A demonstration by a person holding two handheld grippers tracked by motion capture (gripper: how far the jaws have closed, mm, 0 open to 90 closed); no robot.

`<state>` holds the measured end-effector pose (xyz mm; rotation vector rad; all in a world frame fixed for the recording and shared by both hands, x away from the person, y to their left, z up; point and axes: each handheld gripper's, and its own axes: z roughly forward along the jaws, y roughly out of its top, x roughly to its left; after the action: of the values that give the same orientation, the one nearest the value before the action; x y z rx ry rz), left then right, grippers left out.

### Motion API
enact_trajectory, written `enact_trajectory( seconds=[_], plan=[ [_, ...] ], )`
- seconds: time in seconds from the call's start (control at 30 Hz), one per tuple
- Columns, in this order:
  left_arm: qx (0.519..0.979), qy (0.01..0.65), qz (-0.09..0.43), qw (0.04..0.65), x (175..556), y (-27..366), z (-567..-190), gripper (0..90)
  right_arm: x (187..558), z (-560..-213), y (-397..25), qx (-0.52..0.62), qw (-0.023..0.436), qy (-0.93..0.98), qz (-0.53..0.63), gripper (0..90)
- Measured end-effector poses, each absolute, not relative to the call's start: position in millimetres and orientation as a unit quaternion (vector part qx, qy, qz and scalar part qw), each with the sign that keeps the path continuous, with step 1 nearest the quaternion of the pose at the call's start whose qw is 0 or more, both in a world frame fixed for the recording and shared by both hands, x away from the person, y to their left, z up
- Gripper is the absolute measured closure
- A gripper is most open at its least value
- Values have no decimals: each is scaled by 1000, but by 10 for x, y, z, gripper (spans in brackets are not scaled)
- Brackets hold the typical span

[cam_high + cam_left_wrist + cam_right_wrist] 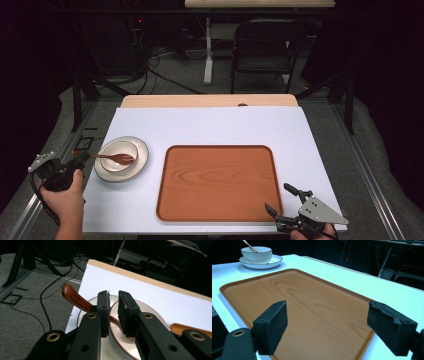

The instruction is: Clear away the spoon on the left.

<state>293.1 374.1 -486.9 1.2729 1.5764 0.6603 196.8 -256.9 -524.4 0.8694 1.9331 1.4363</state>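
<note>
A brown wooden spoon (117,158) lies across a white bowl (112,149) on a white saucer (142,155) at the left of the table. My left gripper (82,156) is at the spoon's handle end. In the left gripper view its jaws (113,293) are shut on the spoon handle (75,298) above the saucer (147,308). A wooden tray (220,182) lies in the middle. My right gripper (276,195) stands open over the tray's near right corner, with nothing between its pads (272,325). The bowl (257,255) and spoon (249,246) sit beyond the tray (299,302).
A white mat (210,125) covers the table, whose wooden far edge (210,101) shows behind it. A black chair (262,50) and cables stand on the floor beyond. The table's left edge runs just beside the saucer.
</note>
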Motion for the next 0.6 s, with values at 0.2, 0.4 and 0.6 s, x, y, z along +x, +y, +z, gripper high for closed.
enact_trajectory(
  seconds=[0.2,0.4,0.6],
  plan=[
    [496,649,261,514,2868,3768,-4839,723,1967,-5244,-2570,326,285,723,538,164],
    [476,649,259,534,2798,3768,-4855,638,1967,-5244,-2571,327,285,723,538,164],
    [453,651,263,550,2754,3773,-4933,532,1969,-5246,-2571,325,287,724,537,165]
  ],
)
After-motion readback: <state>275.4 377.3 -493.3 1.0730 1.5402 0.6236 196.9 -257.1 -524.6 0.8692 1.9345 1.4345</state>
